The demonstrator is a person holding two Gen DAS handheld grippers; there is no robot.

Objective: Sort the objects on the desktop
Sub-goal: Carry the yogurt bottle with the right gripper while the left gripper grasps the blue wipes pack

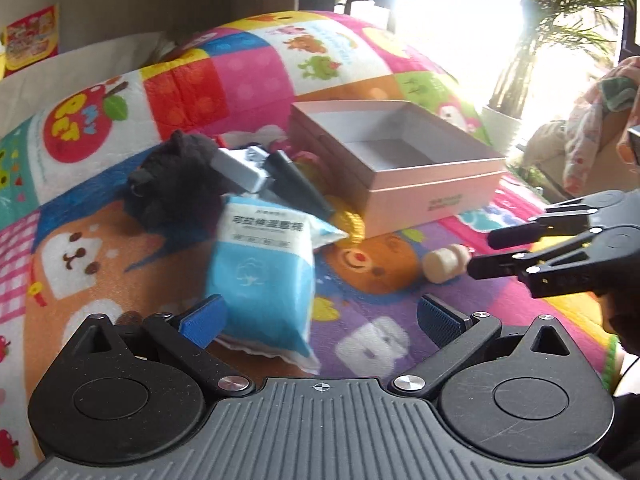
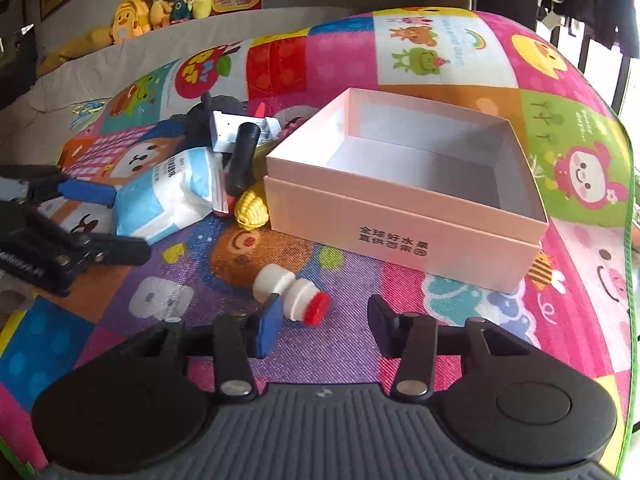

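A blue and white packet [image 1: 260, 276] lies on the colourful play mat between the fingers of my left gripper [image 1: 320, 320]. It rests against the left blue pad, far from the right one, so the gripper is open. In the right wrist view a small white toy bottle with a red cap [image 2: 292, 292] lies on its side just ahead of the left finger of my right gripper [image 2: 326, 330]. That gripper is open and nothing is pressed between its pads. The empty pink box [image 2: 404, 208] stands open behind the bottle.
Left of the pink box [image 1: 432, 204] a pile holds a black plush [image 1: 176, 184], a silver device [image 1: 240, 168], a black cylinder [image 1: 296, 188] and a yellow corn toy [image 2: 250, 208]. Plush toys line the back wall. A potted plant stands at the far right.
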